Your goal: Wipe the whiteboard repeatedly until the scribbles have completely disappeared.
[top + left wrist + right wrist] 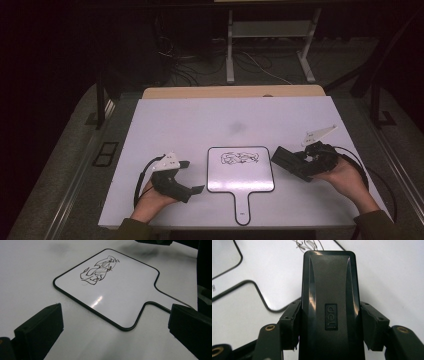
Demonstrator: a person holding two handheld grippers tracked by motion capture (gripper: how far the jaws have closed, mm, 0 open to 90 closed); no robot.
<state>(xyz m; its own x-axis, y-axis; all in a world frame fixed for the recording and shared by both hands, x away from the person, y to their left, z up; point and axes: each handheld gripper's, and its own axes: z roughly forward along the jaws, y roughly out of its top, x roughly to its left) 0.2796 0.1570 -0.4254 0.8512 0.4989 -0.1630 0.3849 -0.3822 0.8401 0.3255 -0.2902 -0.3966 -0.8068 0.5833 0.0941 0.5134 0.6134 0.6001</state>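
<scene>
A small paddle-shaped whiteboard lies flat on the white table, handle toward the person, with a black scribble near its far edge. My right gripper hovers just right of the board, shut on a black block eraser that points at the board. Its pads press the eraser's two long sides. My left gripper rests left of the board, jaws wide open with nothing between them, facing the board's near corner and handle.
The white table top carries a faint grey smudge beyond the board. A wooden edge runs along its far side. Farther back on the floor stand white desk legs and loose cables.
</scene>
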